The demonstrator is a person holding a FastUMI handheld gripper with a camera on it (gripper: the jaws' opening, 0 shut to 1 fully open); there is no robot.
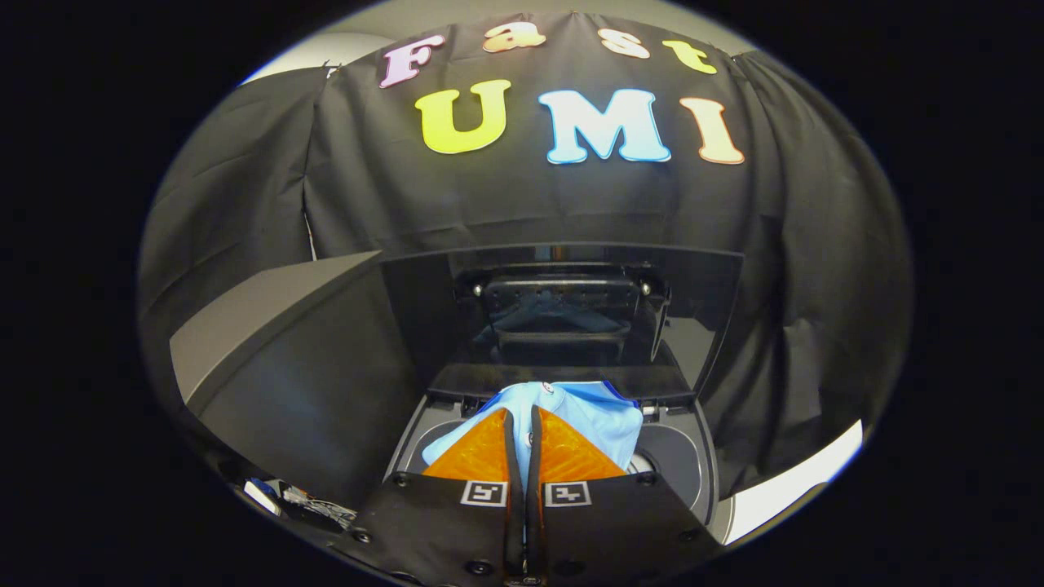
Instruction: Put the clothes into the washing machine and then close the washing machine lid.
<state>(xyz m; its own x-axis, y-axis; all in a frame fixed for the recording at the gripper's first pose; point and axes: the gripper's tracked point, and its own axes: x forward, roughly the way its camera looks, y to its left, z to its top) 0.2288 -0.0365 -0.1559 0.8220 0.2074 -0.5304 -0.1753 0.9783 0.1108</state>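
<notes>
We are in the loading step: our gripper (522, 424) has its jaws pressed nearly together, pinching the light blue garment (587, 412), which hangs just ahead of them over the washing machine (693, 465) opening. The lid (571, 310) stands raised beyond. Next we judge: lower, let go, then reach for the lid.

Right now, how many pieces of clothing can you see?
1. A light blue garment is pinched between the closed fingers of the hand-held gripper, hanging over the washing machine opening, lid up. Others may lie hidden inside.
</notes>
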